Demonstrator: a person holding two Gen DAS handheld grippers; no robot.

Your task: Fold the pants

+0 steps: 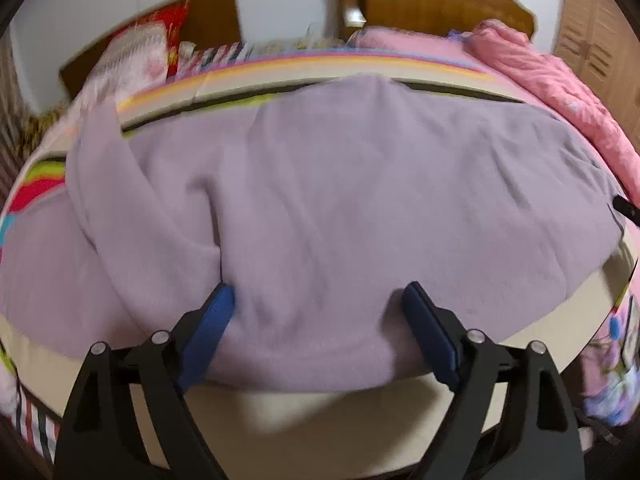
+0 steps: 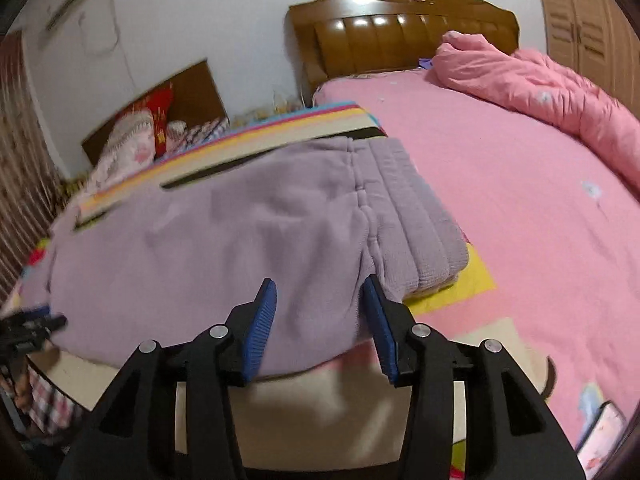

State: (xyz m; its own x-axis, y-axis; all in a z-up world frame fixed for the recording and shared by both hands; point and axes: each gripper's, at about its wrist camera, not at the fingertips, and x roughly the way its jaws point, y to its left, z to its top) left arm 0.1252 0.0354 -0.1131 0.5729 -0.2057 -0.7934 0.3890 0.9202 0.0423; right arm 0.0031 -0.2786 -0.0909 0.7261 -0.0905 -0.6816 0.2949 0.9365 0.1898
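Note:
Lilac fleece pants point(image 1: 340, 208) lie spread on the bed. In the left wrist view a leg fold runs down the left side. My left gripper point(image 1: 320, 292) is open, its blue pads point(image 1: 212, 320) astride the near edge of the cloth. In the right wrist view the pants point(image 2: 220, 240) show their ribbed waistband point(image 2: 416, 216) at the right. My right gripper point(image 2: 320, 284) is open, its pads point(image 2: 260, 320) either side of the near edge beside the waistband. The other gripper point(image 2: 28, 328) shows at the far left.
The pants lie on a striped mat point(image 1: 304, 72) on a bed with a pink sheet point(image 2: 520, 208). A pink quilt point(image 2: 540, 84) is bunched at the far right. A wooden headboard point(image 2: 400, 28) and a patterned pillow point(image 2: 128, 140) stand behind. A phone point(image 2: 604, 432) lies at the lower right.

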